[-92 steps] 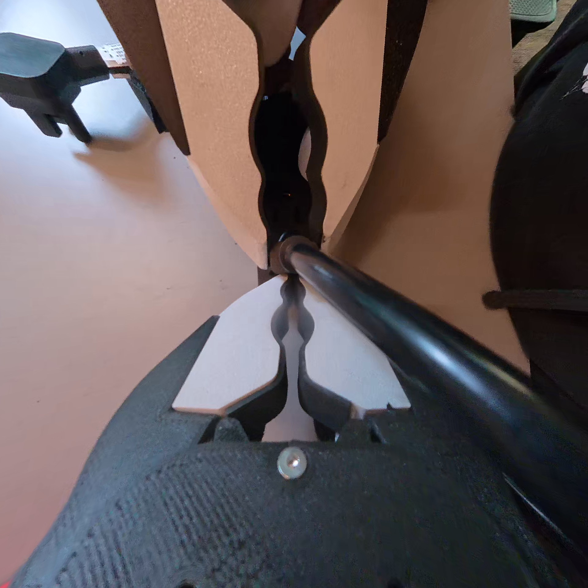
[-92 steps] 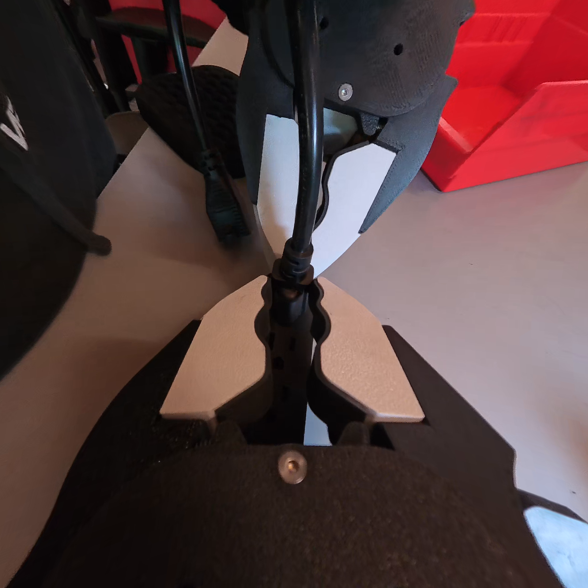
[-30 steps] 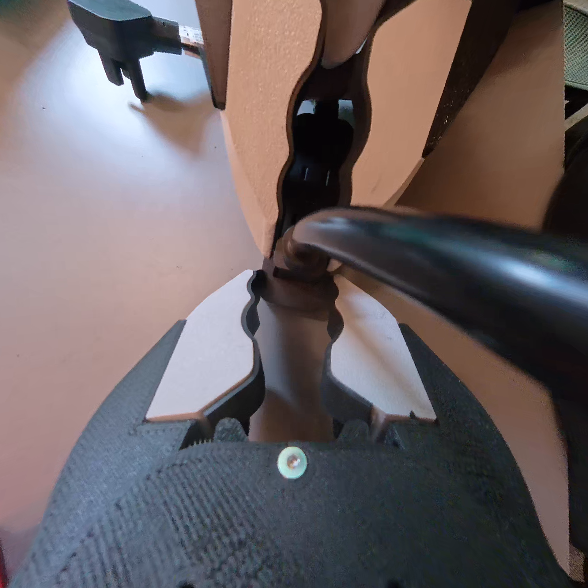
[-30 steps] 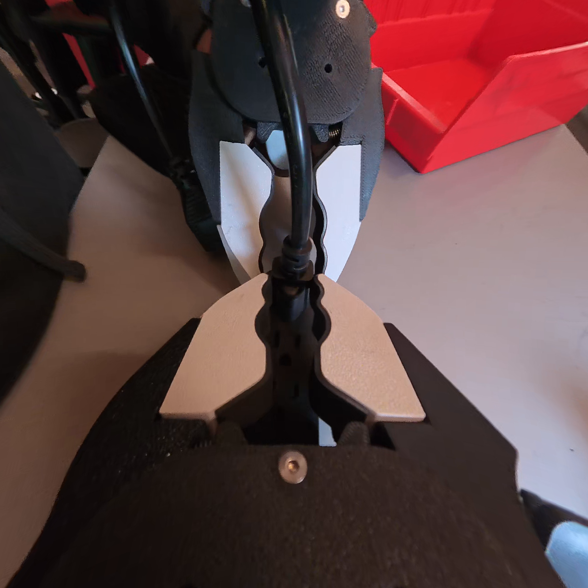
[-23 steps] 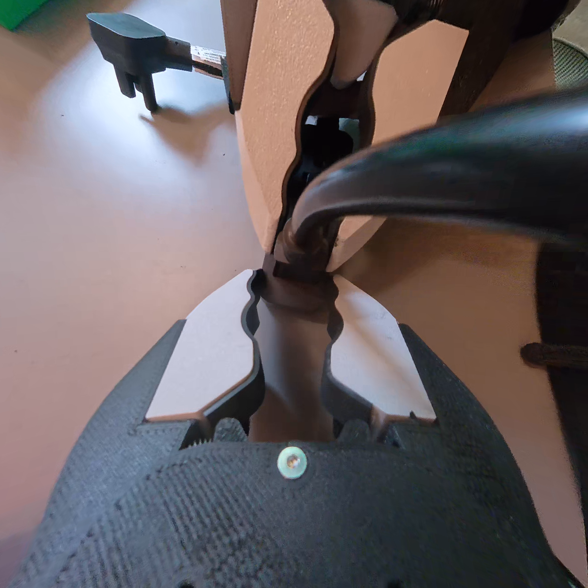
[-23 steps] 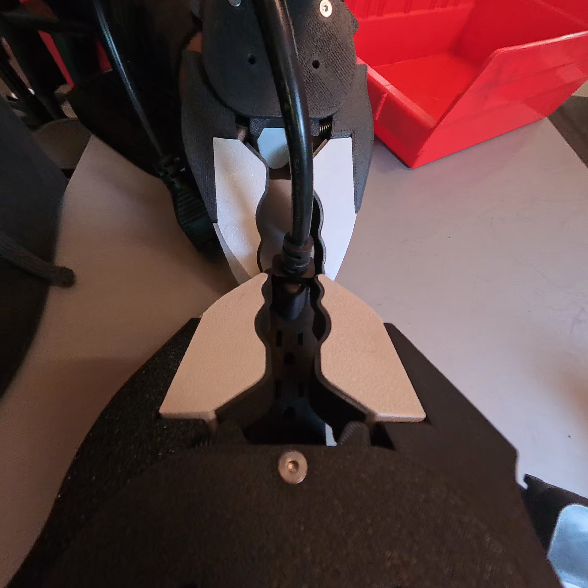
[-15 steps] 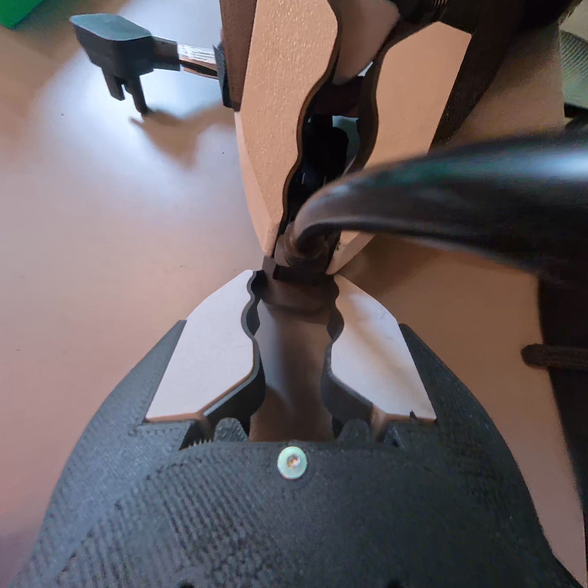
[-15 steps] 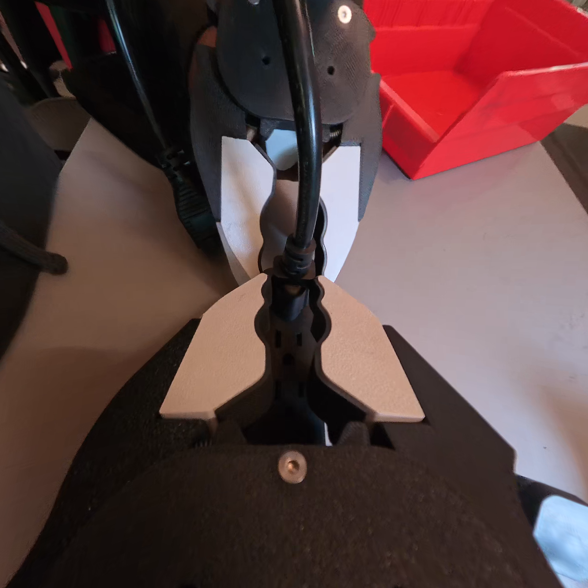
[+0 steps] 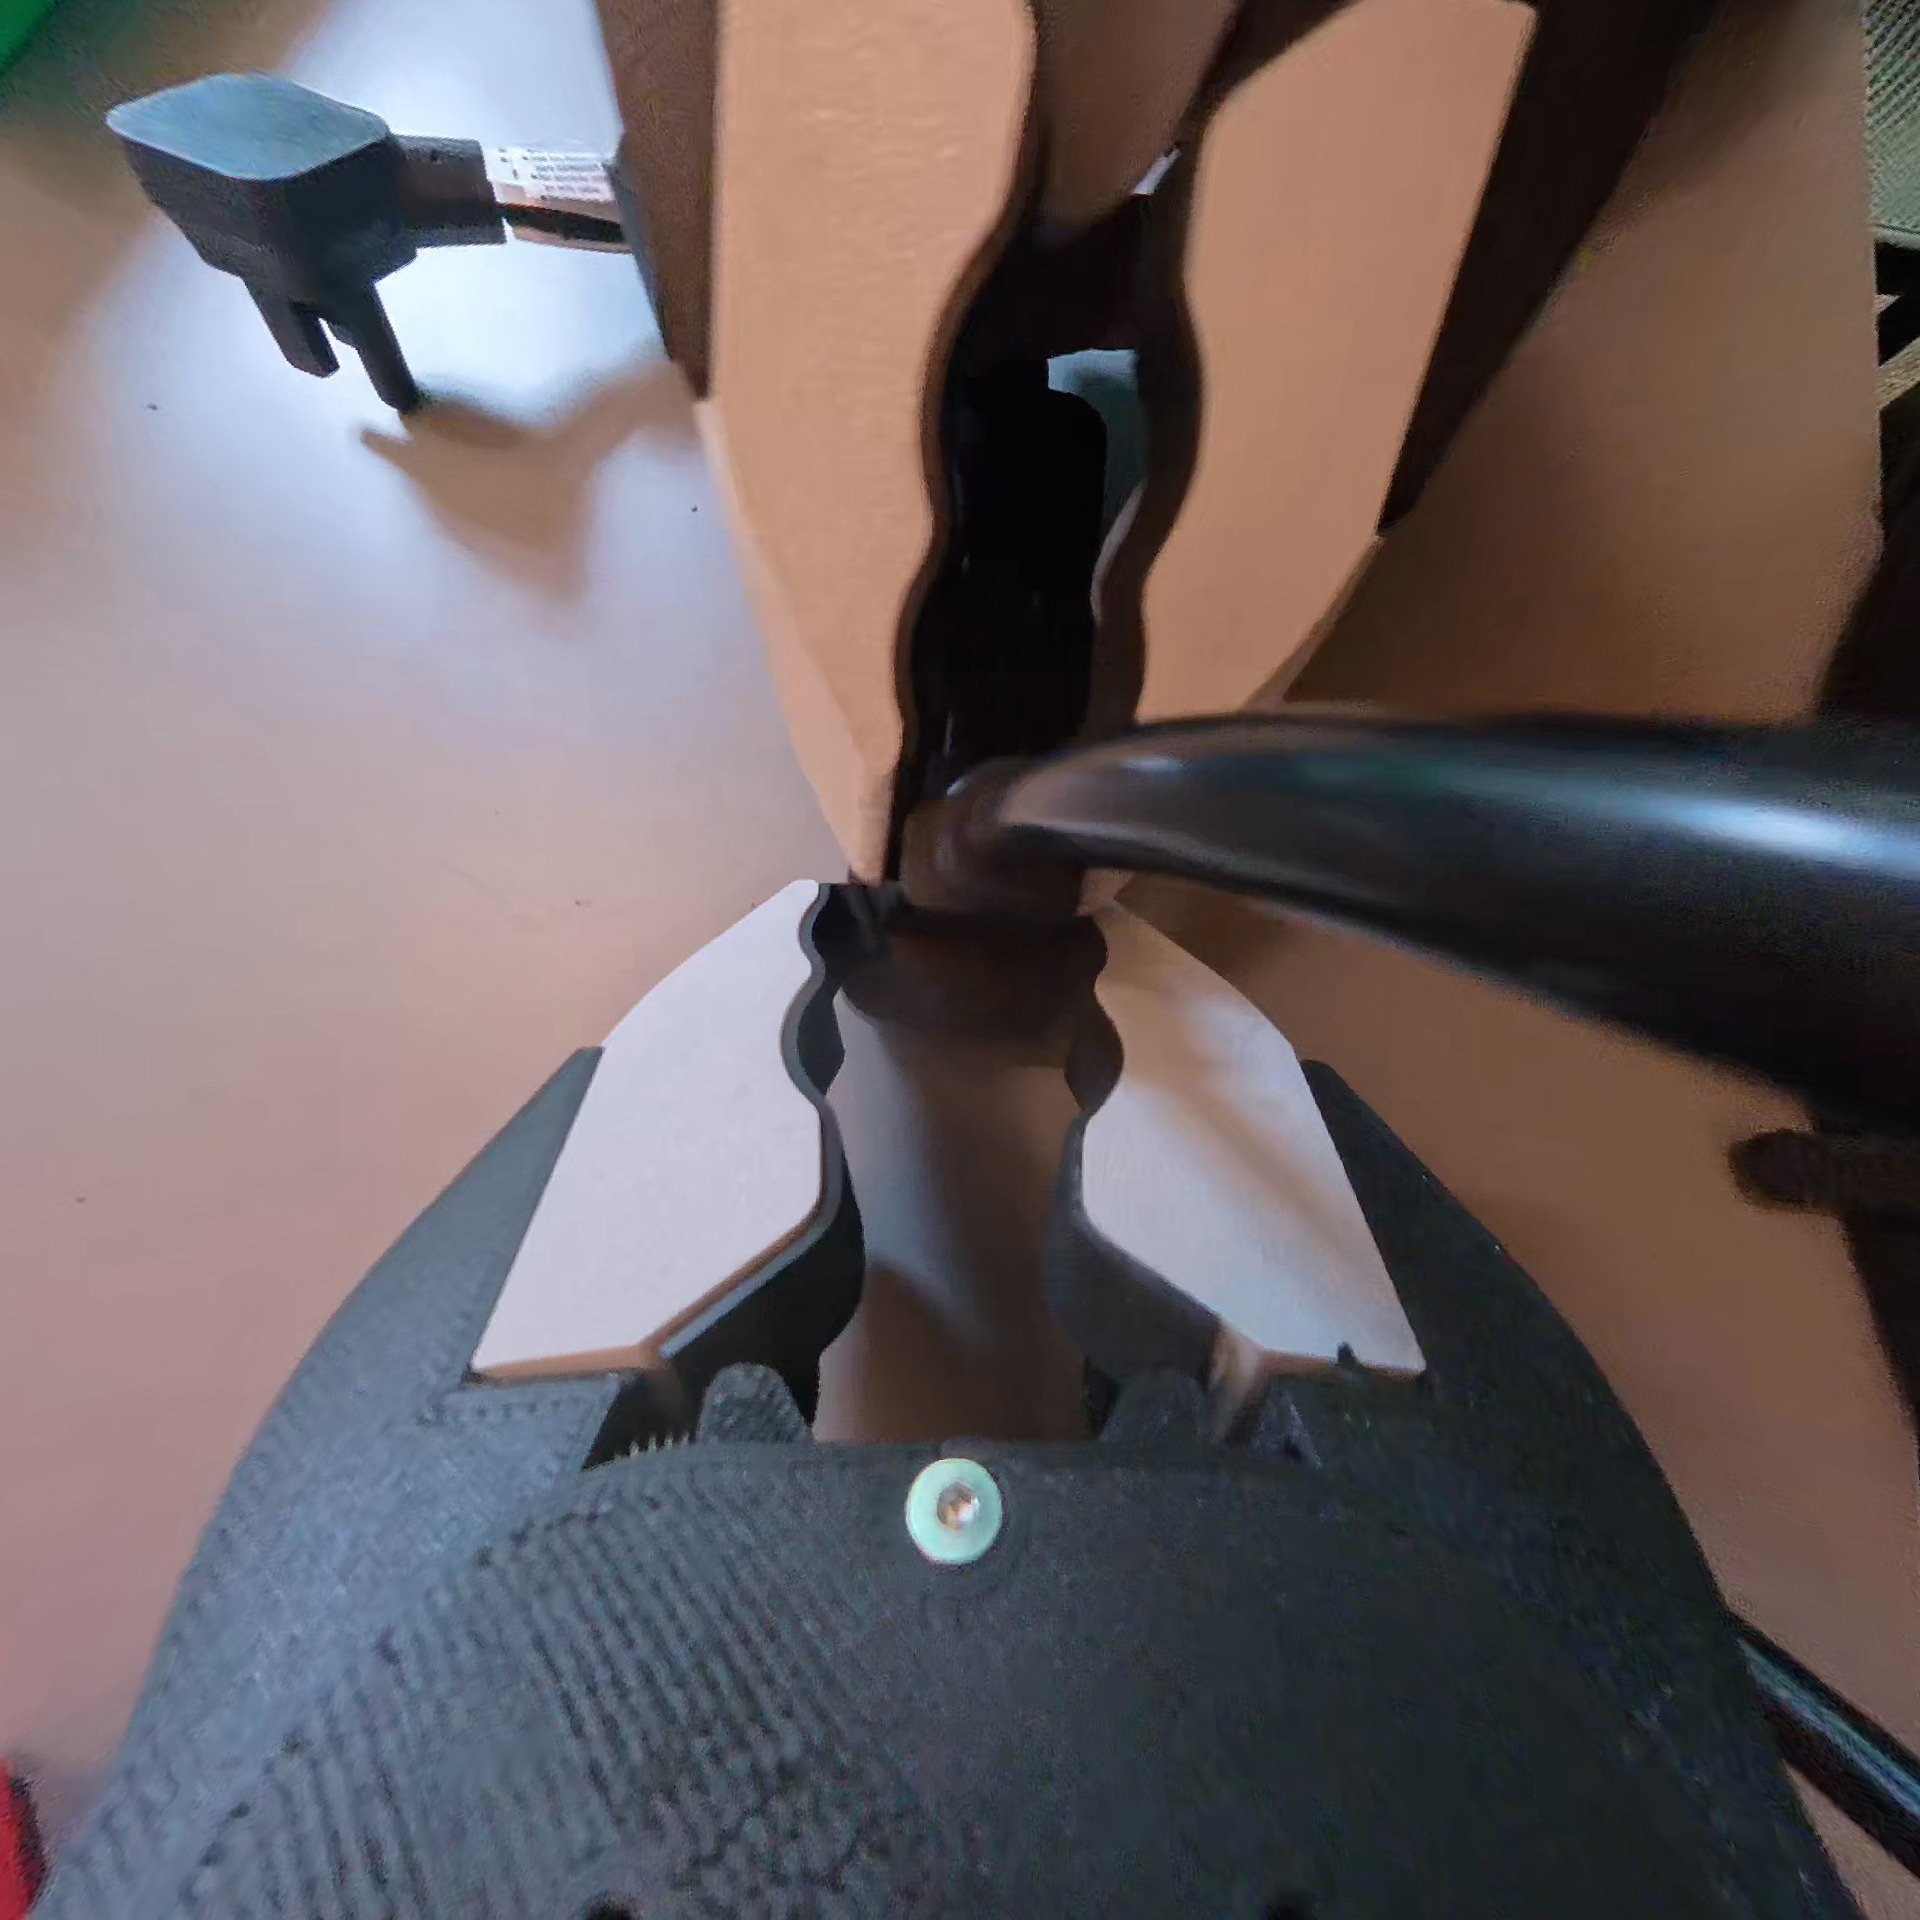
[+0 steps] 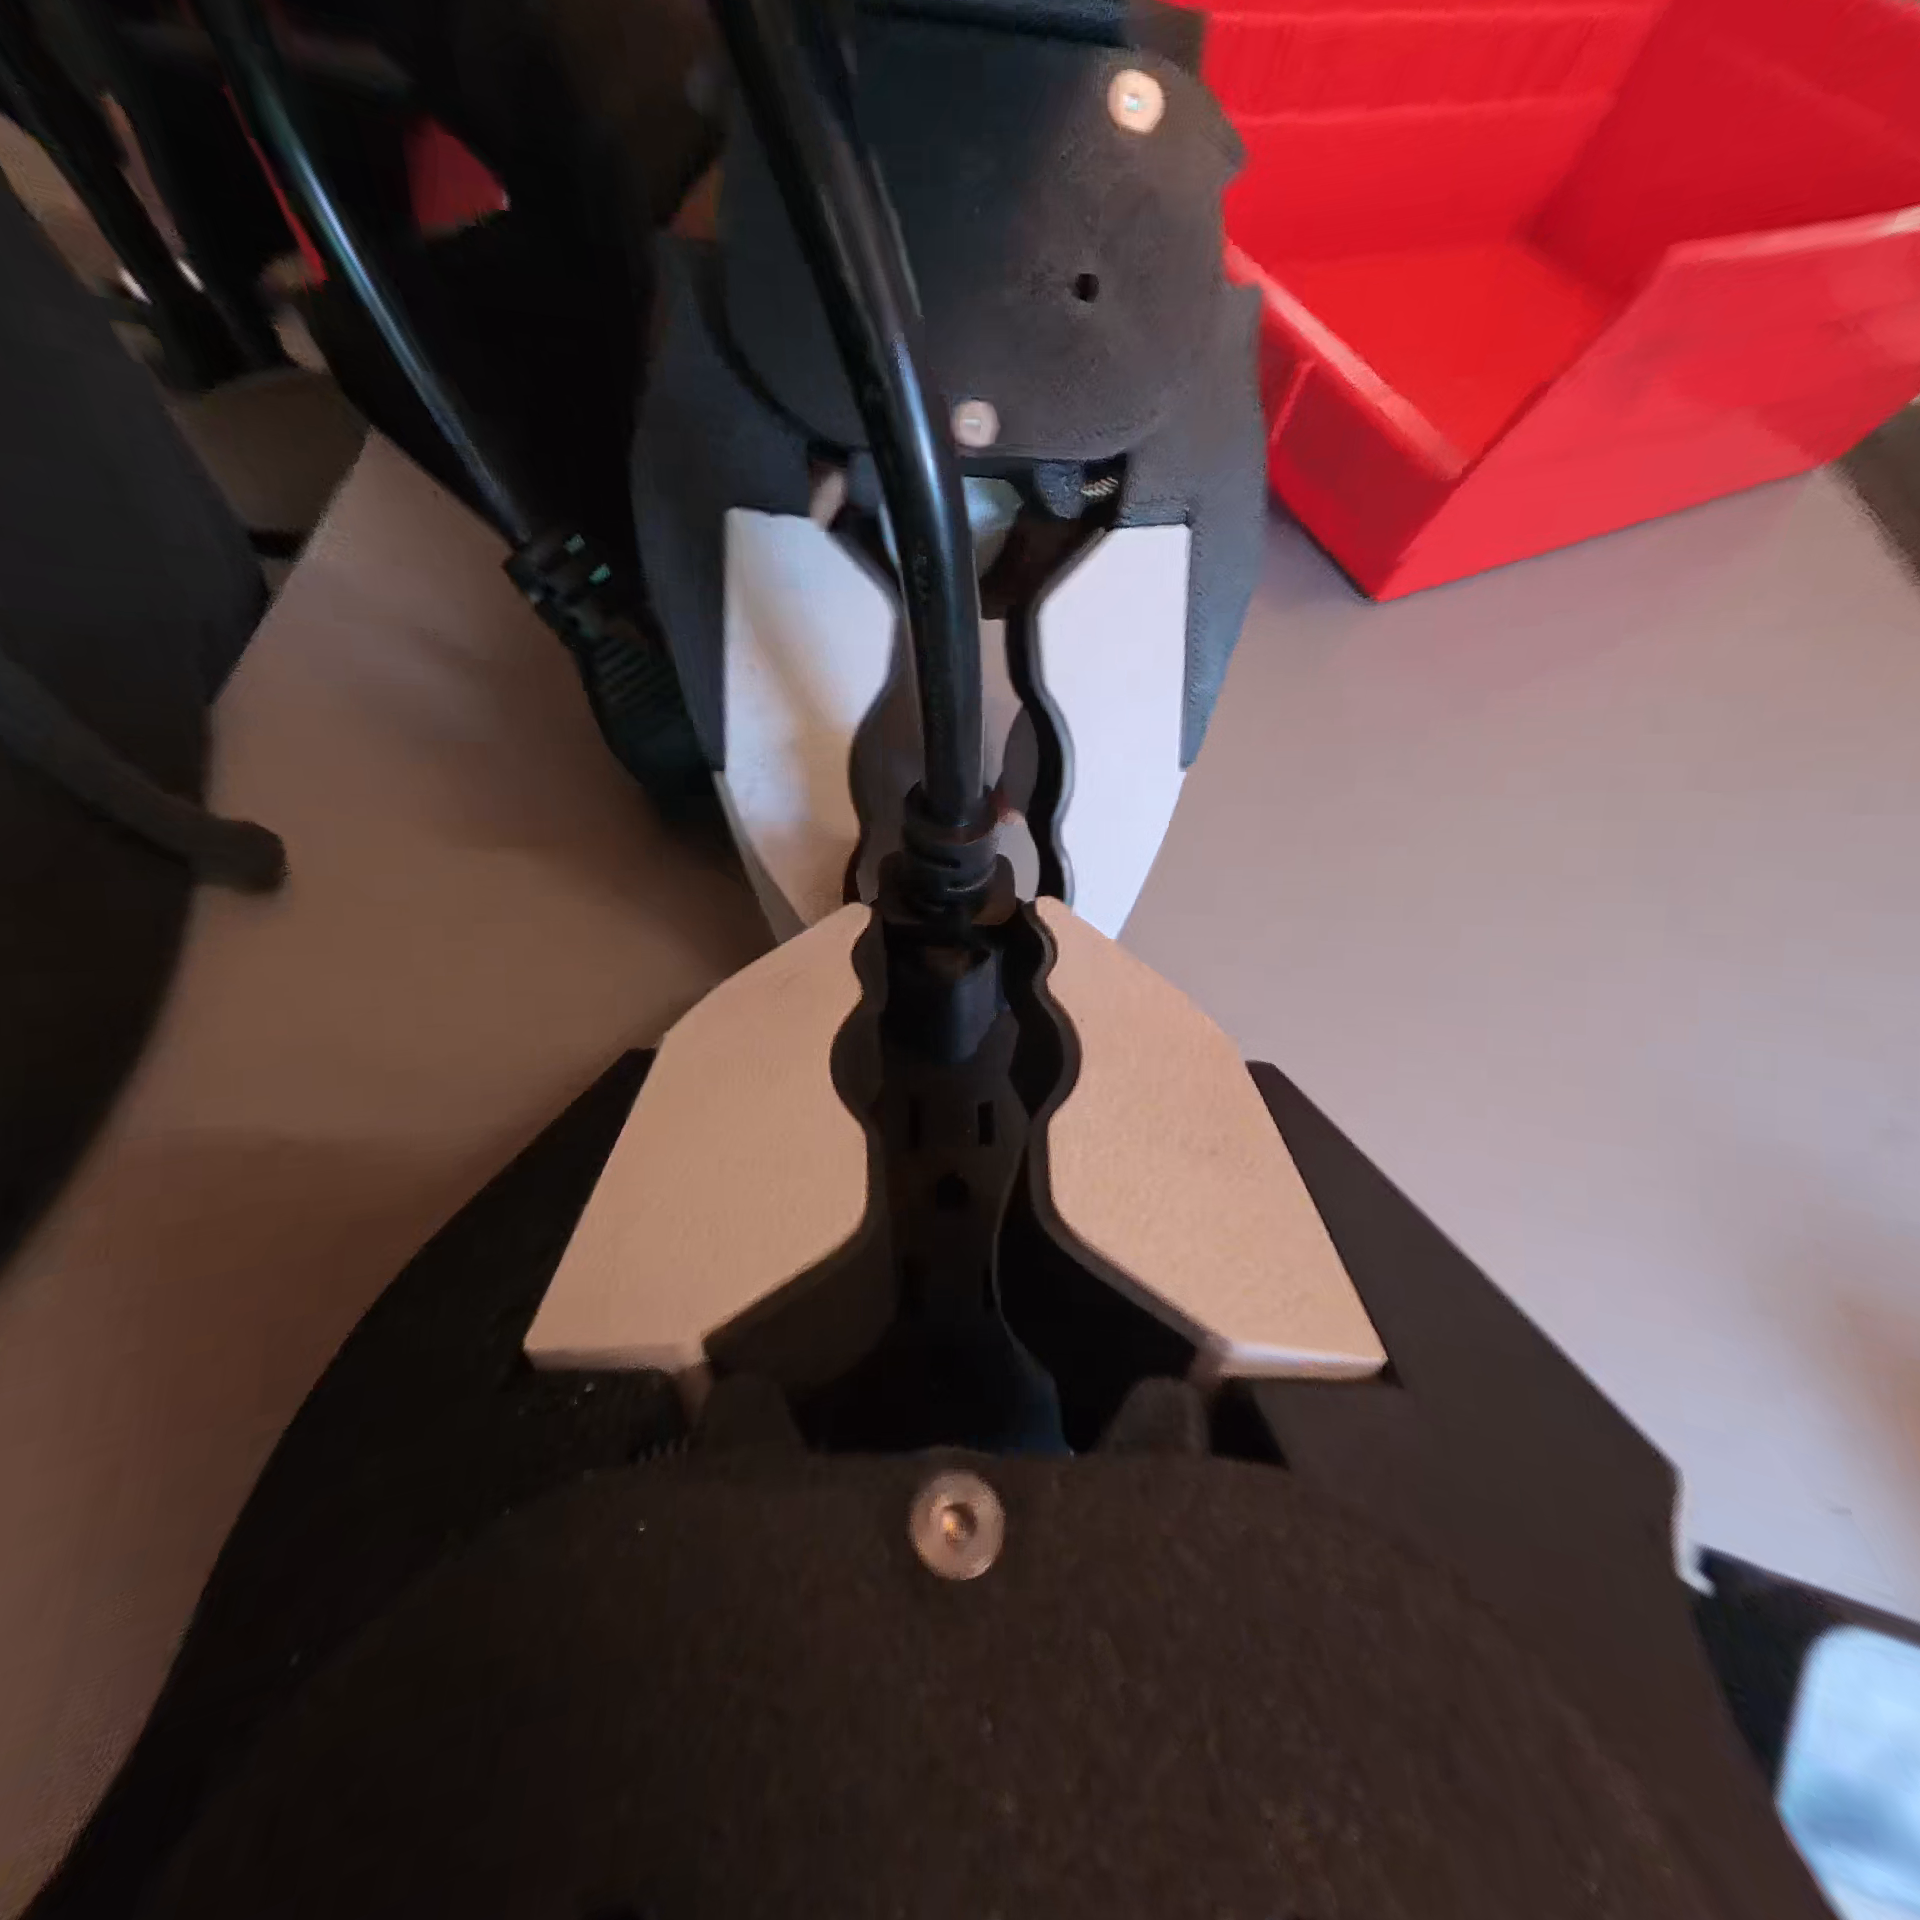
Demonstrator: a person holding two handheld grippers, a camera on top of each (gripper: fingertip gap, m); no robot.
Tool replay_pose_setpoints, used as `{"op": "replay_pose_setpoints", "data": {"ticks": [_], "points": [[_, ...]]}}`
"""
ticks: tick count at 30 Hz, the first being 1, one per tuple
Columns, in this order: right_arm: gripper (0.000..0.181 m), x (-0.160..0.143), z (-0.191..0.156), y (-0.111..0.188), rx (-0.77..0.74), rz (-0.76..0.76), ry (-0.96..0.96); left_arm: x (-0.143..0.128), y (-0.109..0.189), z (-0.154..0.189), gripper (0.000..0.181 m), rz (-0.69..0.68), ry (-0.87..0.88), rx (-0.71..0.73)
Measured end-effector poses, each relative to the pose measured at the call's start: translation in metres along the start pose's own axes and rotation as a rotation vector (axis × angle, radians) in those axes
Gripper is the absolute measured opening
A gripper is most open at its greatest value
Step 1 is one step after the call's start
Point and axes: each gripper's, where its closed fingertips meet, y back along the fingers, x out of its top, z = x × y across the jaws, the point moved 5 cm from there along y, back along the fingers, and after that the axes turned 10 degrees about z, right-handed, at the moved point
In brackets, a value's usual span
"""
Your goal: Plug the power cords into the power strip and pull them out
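My right gripper [image 10: 951,914] is shut on a black power strip [image 10: 940,1143], which shows its sockets between the fingers. A black plug [image 10: 940,935] sits in the strip's end at the fingertips, and its cord [image 10: 935,623] runs up and away. My left gripper [image 9: 961,914] faces the right one tip to tip. It is open, with its fingers on either side of the plug's neck and not touching it. In the left wrist view the right gripper [image 9: 987,831] holds the strip [image 9: 1008,582], and the cord [image 9: 1455,831] sweeps off to the right.
A loose black plug [image 9: 260,197] with a tagged cord lies on the table at the far left. Another black cord end [image 10: 613,665] lies beside the left gripper [image 10: 961,873]. A red bin [image 10: 1558,312] stands at the back right. A person in dark clothes is at the table edge. Left and right tips are no more than a few centimetres apart.
Since three seconds ago my left gripper has opened off the cord. In the last second both grippers stay tip to tip, and the cord has swung lower across the left wrist view.
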Motion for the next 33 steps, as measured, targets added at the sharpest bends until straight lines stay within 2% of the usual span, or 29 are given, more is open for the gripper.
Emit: {"op": "replay_pose_setpoints", "data": {"ticks": [3,5,8,9,14,16,19,21,24,26,30,33], "points": [[0.021,-0.003,0.007,0.000,0.103,0.015,-0.150,0.002,-0.001,0.003,0.041,-0.021,-0.007,0.016],[0.021,-0.002,0.005,0.000,0.085,0.008,-0.111,0.001,-0.001,0.002,0.042,-0.017,-0.016,-0.002],[0.020,0.001,-0.003,0.001,-0.003,0.003,0.050,0.000,-0.001,-0.001,0.043,0.010,-0.029,-0.008],[0.020,0.001,-0.003,0.002,-0.005,0.008,0.040,0.000,-0.002,-0.001,0.043,0.023,-0.029,-0.003],[0.021,-0.003,0.009,0.005,0.135,0.057,-0.182,0.004,-0.002,0.004,0.042,0.039,-0.022,0.033],[0.021,-0.002,0.006,0.003,0.114,0.036,-0.143,0.001,-0.002,0.003,0.042,0.033,-0.032,0.013],[0.020,0.002,-0.001,0.002,0.002,0.019,0.014,0.000,-0.002,-0.002,0.042,0.035,-0.050,0.005],[0.020,0.000,0.002,0.004,0.021,0.026,-0.044,0.001,-0.003,-0.001,0.043,0.041,-0.048,0.017],[0.021,-0.002,0.013,0.006,0.148,0.068,-0.250,0.005,-0.003,0.002,0.041,0.028,-0.054,0.062],[0.021,-0.002,0.014,0.006,0.156,0.079,-0.269,0.006,-0.003,0.002,0.042,0.034,-0.073,0.067],[0.019,0.002,0.002,0.005,0.015,0.047,-0.026,0.001,-0.005,-0.003,0.043,0.047,-0.072,0.033],[0.020,0.001,0.004,0.005,0.040,0.052,-0.029,0.001,-0.006,0.000,0.043,0.051,-0.060,0.038]]}}
